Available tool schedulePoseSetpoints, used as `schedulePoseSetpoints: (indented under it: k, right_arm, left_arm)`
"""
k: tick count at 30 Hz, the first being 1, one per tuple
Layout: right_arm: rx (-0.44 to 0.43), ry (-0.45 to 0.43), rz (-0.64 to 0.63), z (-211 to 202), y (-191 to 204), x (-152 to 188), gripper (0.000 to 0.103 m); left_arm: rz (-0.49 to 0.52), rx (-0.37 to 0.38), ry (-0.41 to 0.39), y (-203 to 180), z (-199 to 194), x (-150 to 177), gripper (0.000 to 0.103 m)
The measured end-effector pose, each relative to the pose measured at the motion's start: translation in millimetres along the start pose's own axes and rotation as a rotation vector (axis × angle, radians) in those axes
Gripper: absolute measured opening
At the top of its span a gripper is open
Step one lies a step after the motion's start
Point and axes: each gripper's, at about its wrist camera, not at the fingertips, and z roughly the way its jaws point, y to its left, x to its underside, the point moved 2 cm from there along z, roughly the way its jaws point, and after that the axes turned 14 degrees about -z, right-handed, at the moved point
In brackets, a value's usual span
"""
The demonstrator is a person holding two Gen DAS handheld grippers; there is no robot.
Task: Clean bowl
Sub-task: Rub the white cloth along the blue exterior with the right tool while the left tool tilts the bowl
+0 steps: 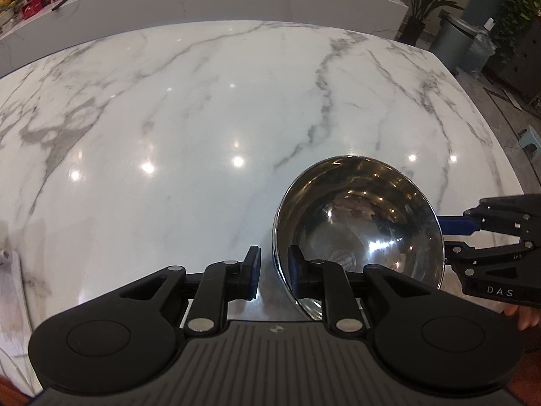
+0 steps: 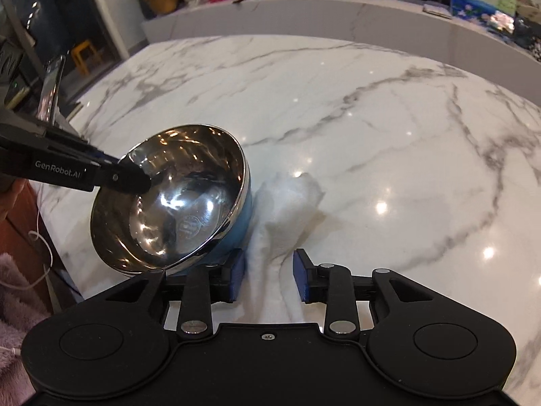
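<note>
1. Closest to the right wrist camera, the right gripper [image 2: 268, 275] has its fingers released. A crumpled white paper towel [image 2: 287, 199] lies on the surface [image 2: 372, 118] and runs down between them, but the pads do not squeeze it.
2. Just left of the towel and touching it sits the bowl [image 2: 175, 203], steel inside and blue outside, near the surface's edge. It looks tipped, with its mouth turned towards the right camera.
3. The left gripper [image 1: 274, 272] straddles the bowl's rim with one finger inside and one outside. A gap shows between the outer finger and the wall, so I read this grip as loosened, not clenched.
4. Done, as I judge it: the inside gleams with sharp reflections and shows no smear, crumb or water, so the wiping seems finished. The towel is already out of the bowl.
5. Left, as I judge it: little. The bowl has to settle level on its base and both grippers have to draw clear. The outside wall is mostly hidden, so whether it needs wiping I cannot tell.
</note>
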Motion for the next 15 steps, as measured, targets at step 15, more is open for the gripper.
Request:
schedulePoseSetpoints:
  k: [15]
  right_arm:
    - [0.006, 0.009, 0.015, 5.9, 8.6, 2.3, 0.009]
  left_arm:
    - [0.039, -0.017, 0.031, -5.8, 0.9, 9.4, 0.016]
